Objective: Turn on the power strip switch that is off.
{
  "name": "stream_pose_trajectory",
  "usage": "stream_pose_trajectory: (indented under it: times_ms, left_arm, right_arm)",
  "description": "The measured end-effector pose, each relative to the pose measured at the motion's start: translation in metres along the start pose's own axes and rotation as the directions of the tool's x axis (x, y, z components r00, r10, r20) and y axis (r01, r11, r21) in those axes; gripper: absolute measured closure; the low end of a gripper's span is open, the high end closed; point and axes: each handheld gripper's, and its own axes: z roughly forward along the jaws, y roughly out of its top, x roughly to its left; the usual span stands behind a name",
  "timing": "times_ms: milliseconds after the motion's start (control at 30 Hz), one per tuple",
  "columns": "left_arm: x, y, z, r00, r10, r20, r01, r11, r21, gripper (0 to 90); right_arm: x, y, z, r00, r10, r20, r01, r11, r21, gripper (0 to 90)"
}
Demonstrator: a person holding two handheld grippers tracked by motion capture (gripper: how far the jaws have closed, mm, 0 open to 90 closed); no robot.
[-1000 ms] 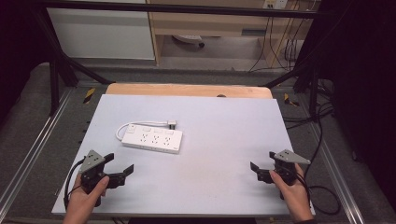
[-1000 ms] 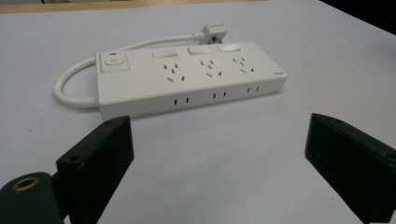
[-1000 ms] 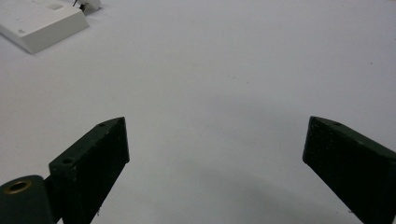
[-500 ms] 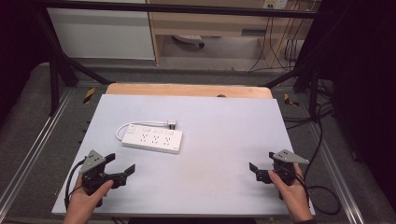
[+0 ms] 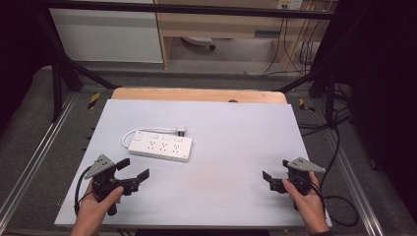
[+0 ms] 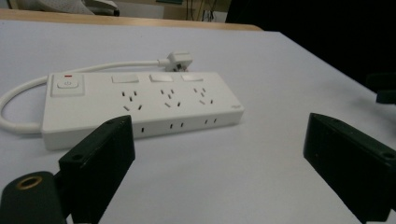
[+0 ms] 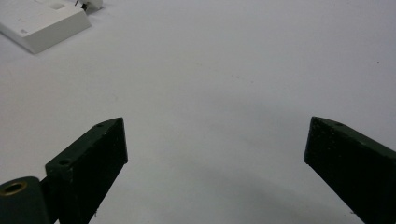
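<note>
A white power strip lies flat on the white table, left of centre, its cord looped back so the plug rests behind it. My left gripper hovers open just in front of the strip, held by a hand at the near left. In the left gripper view, the power strip with its switch and sockets lies ahead of the wide-apart jaws of the left gripper. My right gripper is open at the near right, with nothing between its jaws. The right gripper view has the strip's corner far off.
A wooden strip borders the table's far edge. Metal frame rails run along both sides. Cables trail off the right side. Bare tabletop lies between the two grippers.
My left gripper has shifted slightly right and forward, towards the power strip. The right gripper has hardly moved.
</note>
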Motion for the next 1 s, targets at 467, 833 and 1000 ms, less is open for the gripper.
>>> stream_pose_trajectory:
  times_ms: [467, 833, 1000]
  left_arm:
    - [0.006, 0.042, 0.019, 0.9998, 0.008, -0.019, -0.008, 1.0000, -0.001, 9.5]
    - [0.011, 0.069, 0.048, 0.9989, -0.047, -0.009, 0.047, 0.9989, -0.008, 13.7]
    - [0.010, 0.078, 0.055, 0.9987, -0.050, 0.000, 0.050, 0.9985, -0.022, 16.5]
  right_arm:
    - [0.001, 0.000, 0.001, 1.0000, -0.007, 0.006, 0.007, 1.000, 0.008, 5.9]
    - [0.001, 0.000, 0.001, 0.9999, -0.010, 0.006, 0.010, 1.000, 0.015, 6.0]
    - [0.002, 0.000, 0.002, 0.9999, -0.015, 0.004, 0.015, 1.000, 0.022, 6.1]
